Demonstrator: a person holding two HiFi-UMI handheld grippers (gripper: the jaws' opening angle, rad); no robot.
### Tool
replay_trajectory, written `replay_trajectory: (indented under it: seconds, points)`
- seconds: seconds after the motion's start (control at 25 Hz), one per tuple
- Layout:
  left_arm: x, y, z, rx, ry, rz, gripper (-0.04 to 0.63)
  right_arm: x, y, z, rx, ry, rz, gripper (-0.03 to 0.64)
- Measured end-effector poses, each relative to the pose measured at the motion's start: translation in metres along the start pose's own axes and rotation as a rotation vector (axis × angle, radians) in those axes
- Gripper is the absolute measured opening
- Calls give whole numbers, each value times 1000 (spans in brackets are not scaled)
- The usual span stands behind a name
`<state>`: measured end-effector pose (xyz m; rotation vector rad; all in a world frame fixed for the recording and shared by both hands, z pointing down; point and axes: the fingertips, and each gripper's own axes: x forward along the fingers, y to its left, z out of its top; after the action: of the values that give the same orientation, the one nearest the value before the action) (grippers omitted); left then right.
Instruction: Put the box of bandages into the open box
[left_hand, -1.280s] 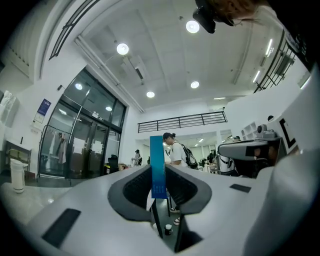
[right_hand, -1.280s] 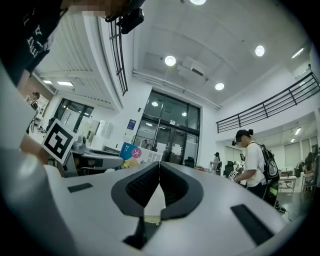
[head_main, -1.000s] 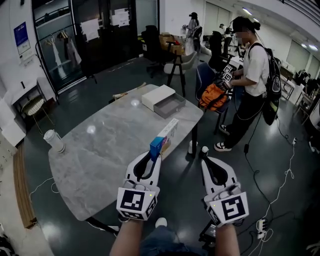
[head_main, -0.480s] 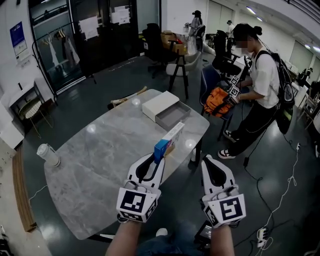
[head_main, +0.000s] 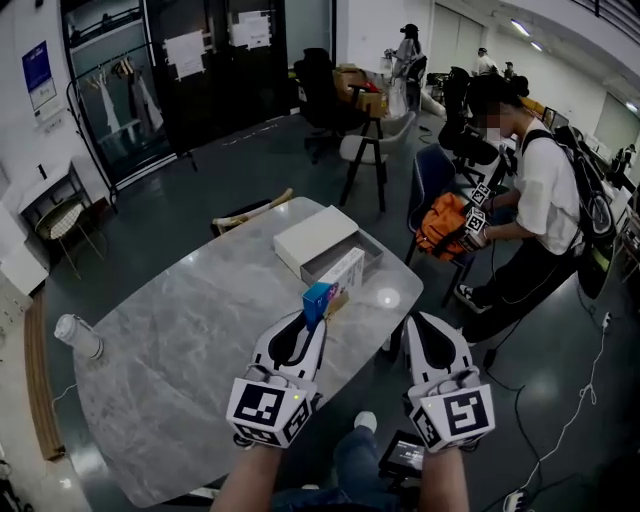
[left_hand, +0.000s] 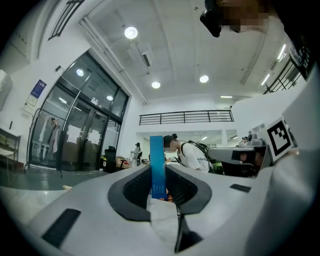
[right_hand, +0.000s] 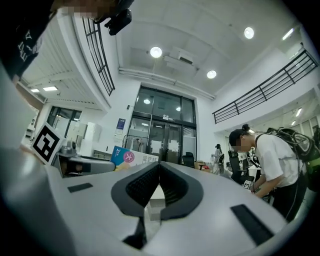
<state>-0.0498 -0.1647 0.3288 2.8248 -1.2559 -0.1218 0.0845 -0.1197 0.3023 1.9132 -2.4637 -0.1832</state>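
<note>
The bandage box (head_main: 335, 280) is white with a blue end, and my left gripper (head_main: 314, 320) is shut on that blue end, holding it above the marble table (head_main: 180, 340). In the left gripper view the box (left_hand: 156, 150) stands upright between the pads of that gripper (left_hand: 159, 172). Just beyond it sits the open box, a grey tray (head_main: 375, 262) with its white lid (head_main: 315, 238) alongside; the bandage box hides part of the tray. My right gripper (head_main: 412, 322) hovers off the table's right edge, shut and empty (right_hand: 160, 164). From it the bandage box (right_hand: 125, 156) shows at the left.
A white cup (head_main: 78, 337) lies at the table's far left edge. A person (head_main: 545, 200) stands at the right by a chair with an orange bag (head_main: 450, 222). A wooden chair (head_main: 250, 212) is behind the table. A small screen (head_main: 405, 455) lies low by my legs.
Both grippers have moved forward across the table towards the open box, carrying the bandage box with them. The tray now sits right behind the bandage box. The person at the right bent further over.
</note>
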Motion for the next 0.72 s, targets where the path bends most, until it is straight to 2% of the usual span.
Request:
replay_trajectory:
  seconds: [0.32,0.72]
  points:
    - [100,24,-16,-20,10,47,91,92,-68,-18,-24,8,79,26]
    - [188,50,-49,-131,105,159,91,157,-142,-43,3,43,154,26]
